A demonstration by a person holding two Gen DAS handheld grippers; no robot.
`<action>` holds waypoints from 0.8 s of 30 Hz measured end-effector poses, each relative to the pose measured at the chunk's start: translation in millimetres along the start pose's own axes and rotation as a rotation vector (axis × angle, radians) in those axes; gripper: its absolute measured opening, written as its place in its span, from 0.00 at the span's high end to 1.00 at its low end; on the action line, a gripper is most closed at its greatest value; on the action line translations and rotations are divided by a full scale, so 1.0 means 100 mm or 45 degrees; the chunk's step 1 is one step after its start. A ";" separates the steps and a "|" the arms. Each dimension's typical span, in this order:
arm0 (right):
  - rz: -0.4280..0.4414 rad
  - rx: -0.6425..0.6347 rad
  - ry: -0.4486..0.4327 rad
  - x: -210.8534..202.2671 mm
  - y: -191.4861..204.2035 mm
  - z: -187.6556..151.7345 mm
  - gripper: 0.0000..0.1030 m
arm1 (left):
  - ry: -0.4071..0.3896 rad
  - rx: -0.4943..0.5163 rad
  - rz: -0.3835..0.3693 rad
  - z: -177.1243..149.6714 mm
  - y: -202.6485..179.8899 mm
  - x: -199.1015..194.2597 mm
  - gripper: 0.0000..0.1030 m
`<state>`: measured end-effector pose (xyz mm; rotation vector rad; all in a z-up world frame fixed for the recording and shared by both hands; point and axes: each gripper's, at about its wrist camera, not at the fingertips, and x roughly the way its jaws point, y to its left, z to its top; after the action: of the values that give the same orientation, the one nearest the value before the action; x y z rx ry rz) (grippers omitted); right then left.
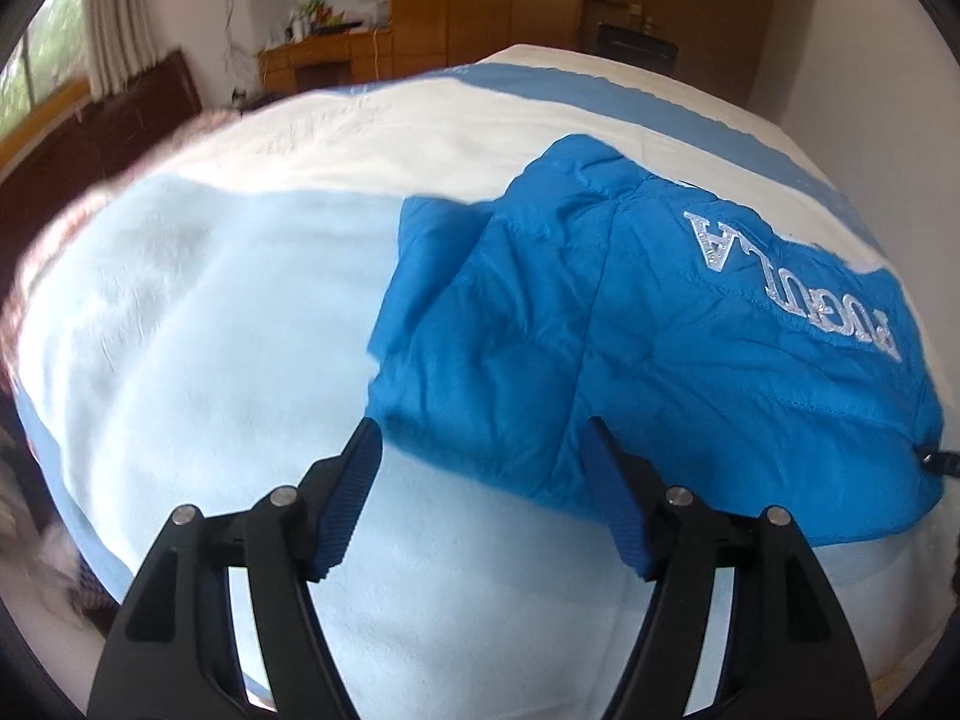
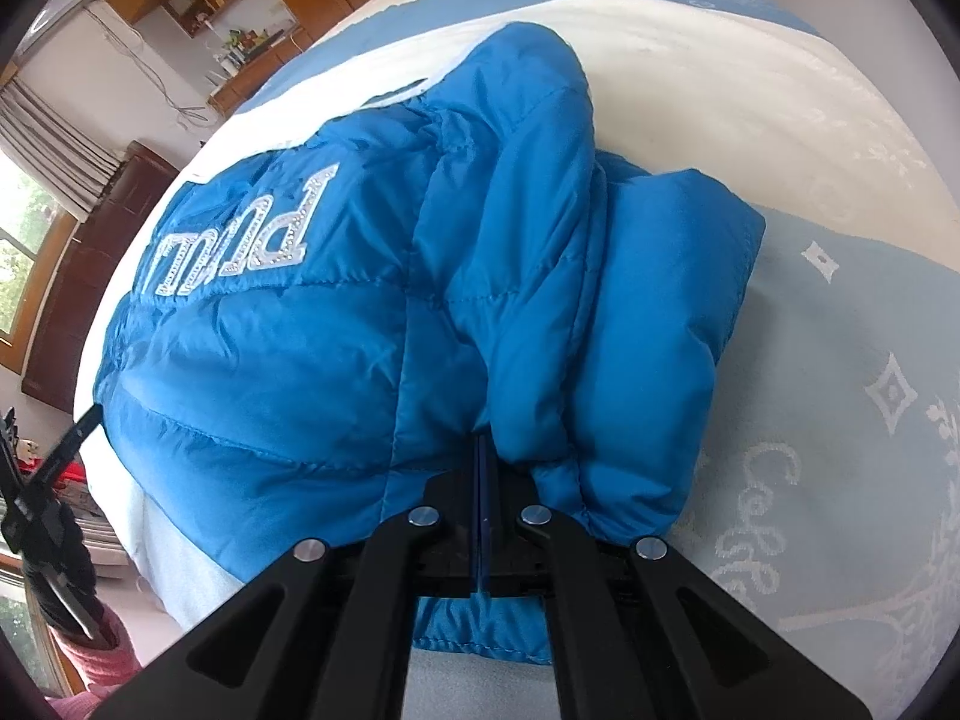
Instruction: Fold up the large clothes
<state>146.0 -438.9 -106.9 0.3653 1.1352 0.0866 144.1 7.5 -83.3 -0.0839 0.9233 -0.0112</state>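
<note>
Jacket, left wrist view: blue quilted puffer jacket (image 1: 630,330) lies on the bed (image 1: 210,330), over its pale blue and cream cover, with white lettering on the upper face.
Left tool: left tool (image 1: 483,498) hangs released just over the jacket's near edge; its ribbed blue pads stand apart with nothing pressed between them.
Likely reason: judging by the parted jaws at the hem, this hand is free to take a fresh hold or smooth the fabric.
Hard to read here: the view is blurred toward the left rim, the jacket's right end runs out of frame, and a small dark toggle or pull at its far right edge is too small to name.
Jacket, right wrist view: the jacket (image 2: 312,360) is bunched, one sleeve or side panel doubled over the body toward the right, resting on the patterned cover.
Right tool: right tool (image 2: 483,456) is clenched on a fold of the jacket at its near hem, jaws fully together with cloth gathered around them.
Likely reason: the pinch seems to keep the folded layers from sliding while the other hand works.
Hidden here: how much fabric sits between the pads is covered by the puffed folds; the lettering is partly creased away; the left tool shows only as a dark sliver at the left rim.
</note>
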 end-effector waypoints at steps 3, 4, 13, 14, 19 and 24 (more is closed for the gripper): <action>0.009 0.003 -0.003 0.00 -0.01 0.00 1.00 | 0.038 -0.158 -0.159 -0.05 0.15 0.07 0.30; 0.008 0.001 -0.004 0.00 -0.02 0.00 1.00 | 0.046 -0.219 -0.211 -0.06 0.21 0.11 0.30; -0.014 0.002 0.005 -0.01 0.00 0.00 1.00 | 0.044 -0.673 -0.585 -0.10 0.57 0.56 0.29; -0.016 0.002 0.007 0.00 0.01 0.00 1.00 | 0.020 -0.699 -0.592 -0.09 0.58 0.58 0.29; -0.023 0.013 0.019 0.00 0.02 0.02 1.00 | 0.002 -0.767 -0.594 -0.02 0.59 0.67 0.62; -0.018 0.030 0.049 0.02 0.00 0.06 1.00 | -0.015 -0.760 -0.631 -0.03 0.54 0.60 0.73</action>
<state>152.1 -439.4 -106.2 0.3780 1.1778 0.0682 175.9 58.7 -137.1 -0.8643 0.8500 -0.1945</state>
